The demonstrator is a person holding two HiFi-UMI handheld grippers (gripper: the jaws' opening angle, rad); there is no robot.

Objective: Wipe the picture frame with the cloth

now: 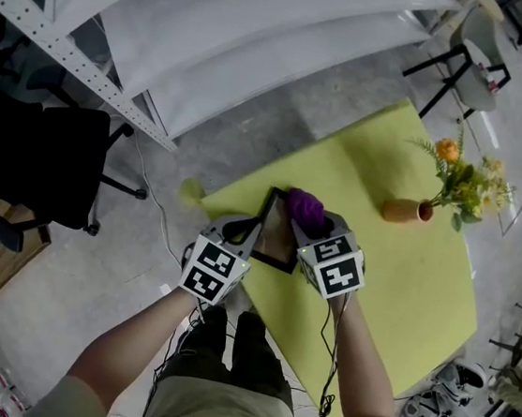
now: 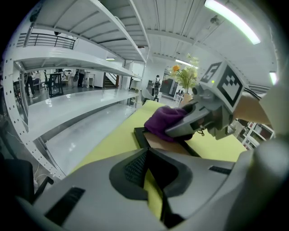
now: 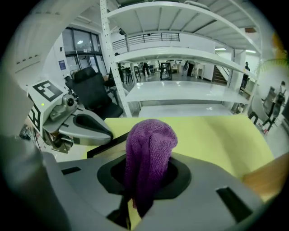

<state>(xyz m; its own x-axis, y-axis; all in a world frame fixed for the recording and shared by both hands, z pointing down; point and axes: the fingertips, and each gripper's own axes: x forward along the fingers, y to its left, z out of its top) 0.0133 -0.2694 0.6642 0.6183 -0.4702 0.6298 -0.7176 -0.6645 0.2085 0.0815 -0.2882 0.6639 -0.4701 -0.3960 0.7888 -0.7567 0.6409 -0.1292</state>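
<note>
A black picture frame with a brown inner panel lies tilted near the front-left corner of the yellow-green table. My left gripper is shut on the frame's near left edge; in the left gripper view the frame runs out from between the jaws. My right gripper is shut on a bunched purple cloth, and the cloth rests on the frame's far part. In the right gripper view the cloth stands up out of the jaws, with the frame's edge to its left.
A small brown vase with orange and yellow flowers lies further back on the table. A white metal shelf rack stands beyond the table, a black office chair at left, another chair at top right. Shoes and clutter sit at lower right.
</note>
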